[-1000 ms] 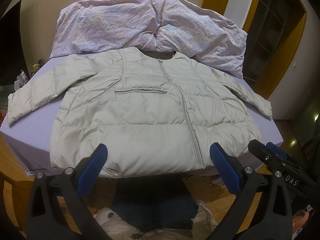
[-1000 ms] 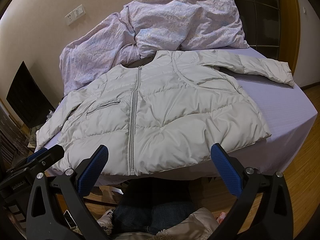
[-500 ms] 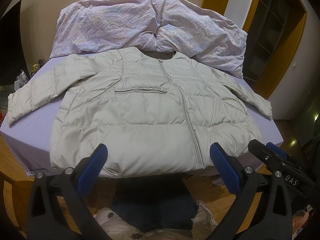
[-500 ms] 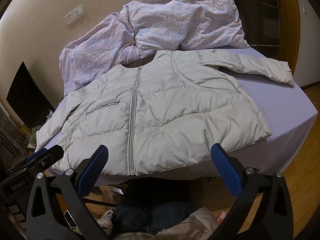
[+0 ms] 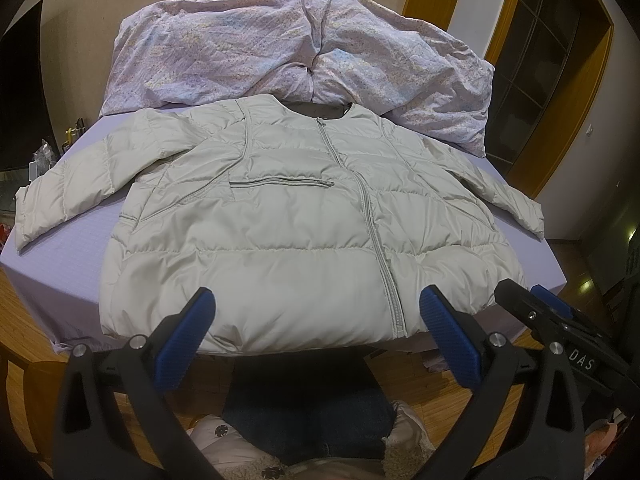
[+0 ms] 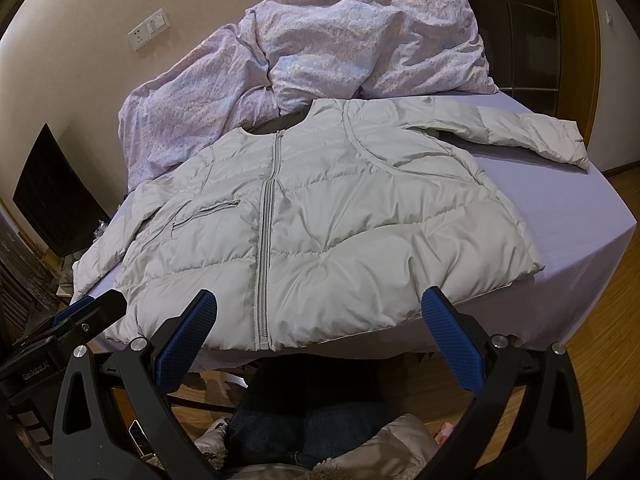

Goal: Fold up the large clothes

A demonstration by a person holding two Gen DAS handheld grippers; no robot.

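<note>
Nothing has moved since the earlier frames. The left gripper [image 5: 316, 320] and right gripper [image 6: 318, 320] both hover spread wide, holding nothing, just short of the jacket's [image 5: 288, 232] hem. The jacket lies flat, zipped, sleeves out, on the bed [image 6: 580, 216].

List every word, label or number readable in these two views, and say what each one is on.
"DAS": white letters on the black body of the right claw, seen from the left wrist view.
"GenRobot.AI", small and only roughly legible: on the black body of the left claw, seen from the right wrist view.
Jacket, quilt, wall switch plate: no readable text.
</note>
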